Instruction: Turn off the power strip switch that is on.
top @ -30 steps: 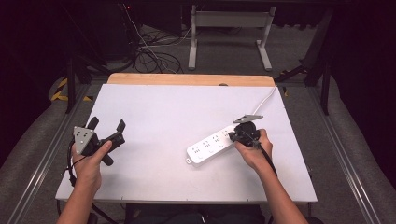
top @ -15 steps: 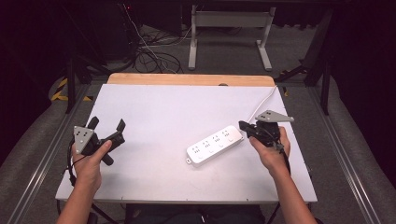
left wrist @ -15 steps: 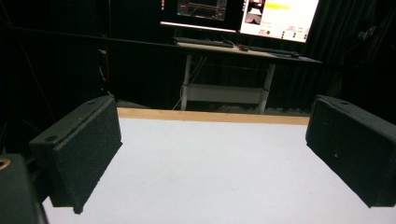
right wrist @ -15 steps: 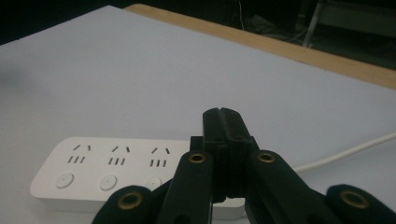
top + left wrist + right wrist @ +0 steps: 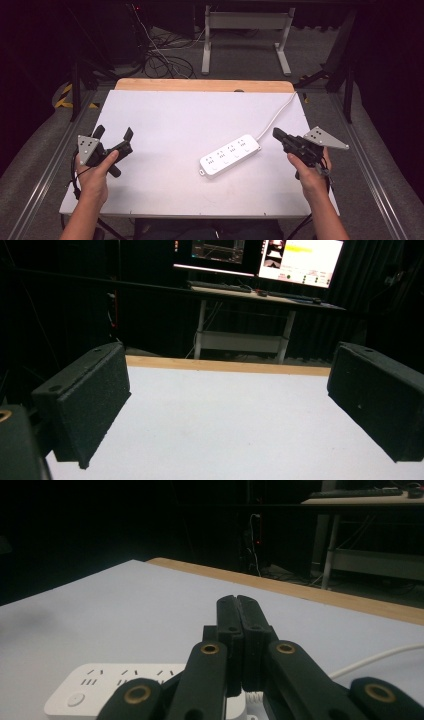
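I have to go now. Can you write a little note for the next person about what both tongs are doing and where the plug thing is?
Left tongs: wide open, holding nothing, at the table's left side.
Right tongs: shut on nothing, just right of the white plastic power strip and not touching it.
The strip lies flat and slanted at the right middle of the white table; its white cord runs off the far right edge. Nothing is plugged into it.
Done: nothing to see yet.
Left: probably take hold of the strip; what follows can't be told.
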